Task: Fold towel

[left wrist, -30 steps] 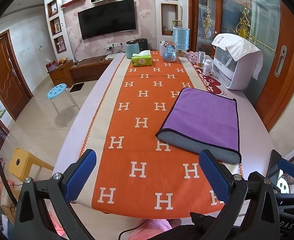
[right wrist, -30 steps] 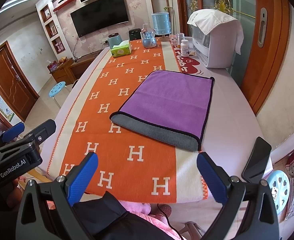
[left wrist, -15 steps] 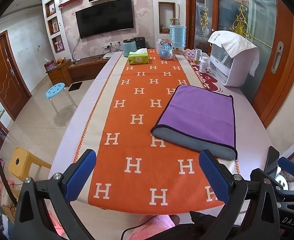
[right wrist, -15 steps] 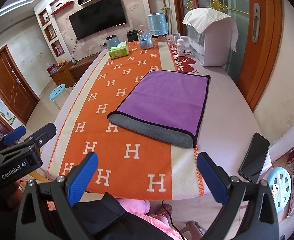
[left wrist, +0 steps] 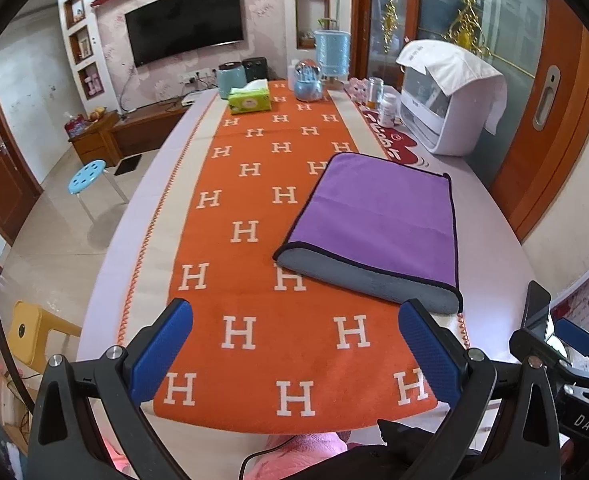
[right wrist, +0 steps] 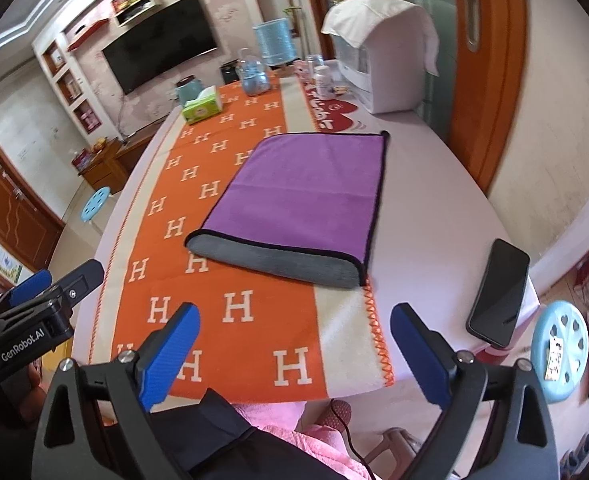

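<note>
Since a second ago, both tools drawn back toward the near edge of the surface, more of the near orange runner now showing in front of the towel; towel itself unmoved.

Left tool (left wrist: 294, 354) spread wide, blue pads far apart, nothing between them, hanging over the near end of the orange runner (left wrist: 254, 280). Right tool (right wrist: 294, 354) likewise wide open and empty, over the near edge of the surface (right wrist: 434, 184), with the left tool's body showing at the far left of the right wrist view.

Purple towel (left wrist: 378, 220) lying flat on the right half of the surface, already folded once: purple layer on top, grey underside rolled out along the near edge, black trim around the border. Left part resting on the runner, right part on the pale cloth. Well apart from both tools, touched by neither.

Black phone (right wrist: 500, 290) lying on the near right corner of the surface, right of the towel and apart from it. White appliance (left wrist: 446, 100) draped with a white cloth at the far right. Green tissue box (left wrist: 250, 98) at the far end of the runner, blue jar (left wrist: 308, 82) just right of it, small bottle (left wrist: 388, 110) near the appliance. Dark television (left wrist: 184, 20) on the far wall. Blue stool (left wrist: 88, 174) on the floor to the left.
</note>
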Action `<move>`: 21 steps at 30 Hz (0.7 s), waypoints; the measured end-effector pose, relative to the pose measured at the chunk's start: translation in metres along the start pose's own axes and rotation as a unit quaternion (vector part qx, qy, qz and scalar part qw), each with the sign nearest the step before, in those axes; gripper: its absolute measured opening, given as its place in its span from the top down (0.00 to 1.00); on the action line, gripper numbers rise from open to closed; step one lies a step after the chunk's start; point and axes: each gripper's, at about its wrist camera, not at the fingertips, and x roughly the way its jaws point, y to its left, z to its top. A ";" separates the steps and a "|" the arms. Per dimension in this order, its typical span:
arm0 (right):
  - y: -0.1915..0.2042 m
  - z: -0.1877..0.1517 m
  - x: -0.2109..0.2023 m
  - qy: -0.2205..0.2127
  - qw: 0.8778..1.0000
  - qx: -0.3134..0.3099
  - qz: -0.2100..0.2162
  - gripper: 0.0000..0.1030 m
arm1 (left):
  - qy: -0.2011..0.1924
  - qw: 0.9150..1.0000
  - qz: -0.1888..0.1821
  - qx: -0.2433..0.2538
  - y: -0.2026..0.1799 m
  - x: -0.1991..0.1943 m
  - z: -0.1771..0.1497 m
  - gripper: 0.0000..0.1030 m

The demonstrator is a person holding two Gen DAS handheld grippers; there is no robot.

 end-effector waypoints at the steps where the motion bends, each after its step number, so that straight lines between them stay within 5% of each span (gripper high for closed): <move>1: -0.002 0.000 0.002 0.001 1.000 0.004 -0.003 0.07 | 0.003 1.000 -0.003 0.003 -0.001 0.004 0.002 0.01; 21: -0.024 0.029 0.063 0.020 0.999 0.019 -0.024 0.17 | 0.082 0.992 -0.045 0.086 -0.010 0.102 0.048 0.01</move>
